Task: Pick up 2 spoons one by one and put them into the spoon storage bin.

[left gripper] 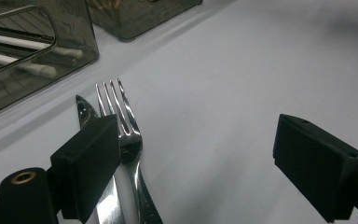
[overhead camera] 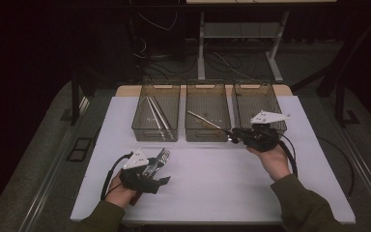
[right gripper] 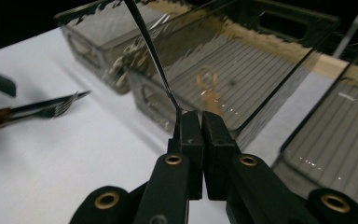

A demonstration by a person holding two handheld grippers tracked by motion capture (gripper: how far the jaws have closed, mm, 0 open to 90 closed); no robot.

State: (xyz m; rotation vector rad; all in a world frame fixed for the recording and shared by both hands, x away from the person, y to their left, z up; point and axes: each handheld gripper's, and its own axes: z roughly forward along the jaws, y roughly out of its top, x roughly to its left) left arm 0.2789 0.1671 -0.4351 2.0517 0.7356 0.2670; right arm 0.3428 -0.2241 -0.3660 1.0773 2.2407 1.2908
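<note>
My right gripper point(overhead camera: 233, 135) point(right gripper: 200, 125) is shut on the end of a thin metal utensil point(overhead camera: 205, 120) point(right gripper: 151, 51). The utensil slants up and away over the middle smoked-plastic bin point(overhead camera: 207, 129) point(right gripper: 261, 93). I cannot make out what kind of utensil it is. On the white tabletop at the front left lie a fork point(overhead camera: 160, 157) point(left gripper: 127, 135) and a knife point(left gripper: 85, 112) side by side. My left gripper point(overhead camera: 158, 173) point(left gripper: 205, 158) stands open just above them, one finger point(left gripper: 91, 158) over their handles, the other off to the side over bare table.
Three smoked-plastic bins stand in a row at the back of the white table point(overhead camera: 212, 179). The left bin point(overhead camera: 157, 126) point(left gripper: 32, 70) holds long slim utensils. The right bin point(overhead camera: 258, 94) point(right gripper: 335, 149) looks bare. Beyond the table are desk legs and cables.
</note>
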